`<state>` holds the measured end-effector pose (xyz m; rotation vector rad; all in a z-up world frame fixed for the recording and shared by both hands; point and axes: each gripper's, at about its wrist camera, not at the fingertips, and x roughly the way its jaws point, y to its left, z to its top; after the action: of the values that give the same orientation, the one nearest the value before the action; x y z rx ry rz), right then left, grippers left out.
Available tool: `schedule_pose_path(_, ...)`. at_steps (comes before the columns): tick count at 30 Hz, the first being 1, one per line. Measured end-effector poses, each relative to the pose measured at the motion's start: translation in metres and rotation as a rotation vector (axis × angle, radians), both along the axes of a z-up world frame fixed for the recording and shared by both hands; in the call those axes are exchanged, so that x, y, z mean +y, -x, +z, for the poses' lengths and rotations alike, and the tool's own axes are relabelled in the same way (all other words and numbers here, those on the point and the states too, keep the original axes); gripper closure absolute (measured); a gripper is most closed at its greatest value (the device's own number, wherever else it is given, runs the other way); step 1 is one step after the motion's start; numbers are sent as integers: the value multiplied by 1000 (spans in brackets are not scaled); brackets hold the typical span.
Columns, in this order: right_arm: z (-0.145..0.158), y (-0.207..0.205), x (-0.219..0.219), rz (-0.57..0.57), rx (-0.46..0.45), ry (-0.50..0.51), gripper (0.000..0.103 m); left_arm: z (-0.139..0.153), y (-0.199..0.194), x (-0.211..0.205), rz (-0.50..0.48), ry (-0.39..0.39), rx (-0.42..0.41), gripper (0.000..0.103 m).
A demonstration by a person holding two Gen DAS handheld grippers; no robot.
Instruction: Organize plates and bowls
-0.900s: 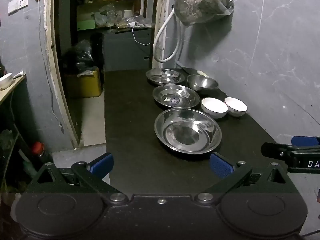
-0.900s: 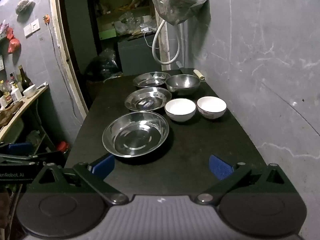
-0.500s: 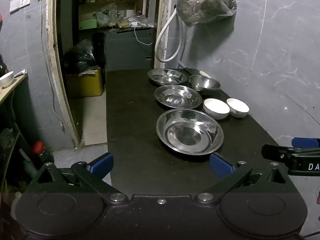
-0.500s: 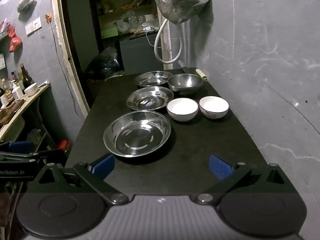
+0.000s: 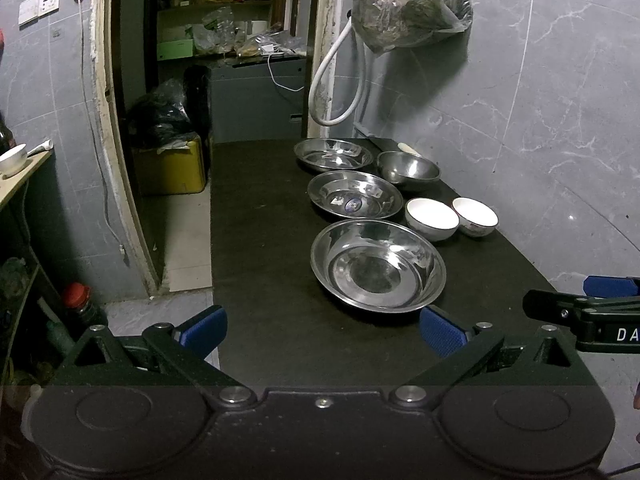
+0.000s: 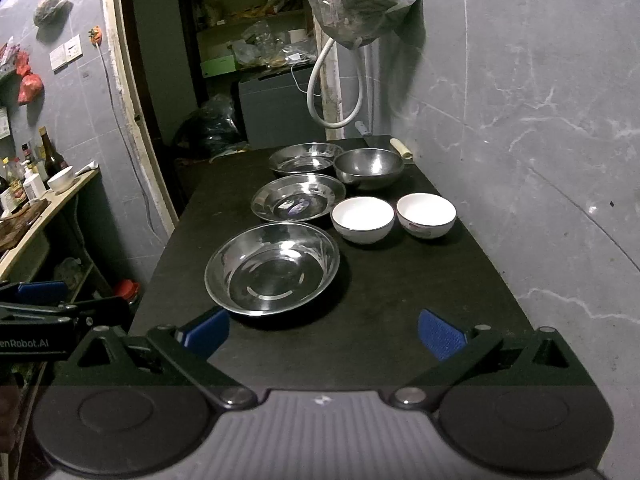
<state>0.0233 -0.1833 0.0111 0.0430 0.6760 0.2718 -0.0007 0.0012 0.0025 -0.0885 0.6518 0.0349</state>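
Three steel plates stand in a row on the black table (image 5: 260, 248): the near plate (image 5: 378, 266) (image 6: 272, 268), the middle plate (image 5: 354, 200) (image 6: 298, 202) and the far plate (image 5: 334, 154) (image 6: 302, 158). To their right sit a steel bowl (image 5: 408, 168) (image 6: 368, 168) and two white bowls, one (image 5: 432, 220) (image 6: 362, 220) beside the other (image 5: 476, 216) (image 6: 426, 214). My left gripper (image 5: 322, 330) hovers open over the table's near end, short of the near plate. My right gripper (image 6: 322, 332) is open too, empty, just before that plate.
A grey tiled wall (image 6: 520, 140) runs along the table's right side. A filled plastic bag (image 5: 408, 4) and a white hose (image 5: 340, 80) hang above the far end. A doorway (image 5: 168, 120) and a shelf with bottles (image 6: 28, 188) lie left. The table's left half is bare.
Both views have drifted slightly; the dishes sit a little to the right in each picture. Both grippers stay open and nothing on the table has moved.
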Motion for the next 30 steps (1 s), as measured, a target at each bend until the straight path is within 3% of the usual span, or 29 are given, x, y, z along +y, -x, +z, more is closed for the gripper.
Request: schedule_pose_path(30,0,-4,1,3,2,1,0,-1,0,0,0,0,2,1)
